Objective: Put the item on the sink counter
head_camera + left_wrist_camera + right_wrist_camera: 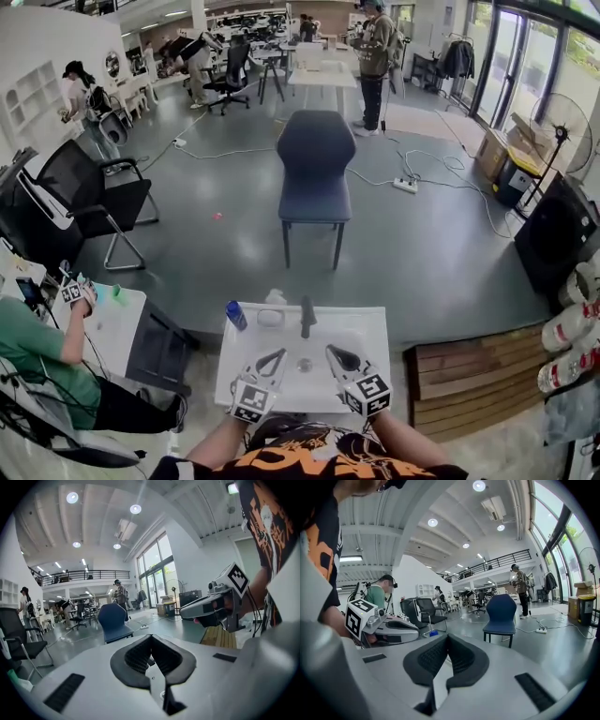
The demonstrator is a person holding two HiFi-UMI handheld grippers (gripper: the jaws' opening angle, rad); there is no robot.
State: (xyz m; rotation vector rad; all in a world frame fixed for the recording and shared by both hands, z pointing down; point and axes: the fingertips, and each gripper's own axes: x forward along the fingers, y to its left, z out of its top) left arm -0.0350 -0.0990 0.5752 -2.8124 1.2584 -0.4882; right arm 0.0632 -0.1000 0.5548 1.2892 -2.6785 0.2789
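Note:
In the head view a white sink counter (375,328) stands right in front of me, with a round drain (305,366) in its basin. Along its far edge are a blue bottle (236,315), a clear lidded container (271,318) and a black faucet (307,317). My left gripper (273,360) and right gripper (337,356) hover side by side over the basin's near part. Both are shut and hold nothing. The left gripper (151,660) looks out level across the room, with the right gripper (213,605) showing at its right. The right gripper (446,660) sees the left gripper (389,630) at its left.
A dark blue chair (316,169) stands beyond the counter. A wooden pallet (469,375) lies to the right and a black speaker (558,234) further right. On the left are a white desk (117,323) with a seated person in green (33,347) and a black office chair (89,202).

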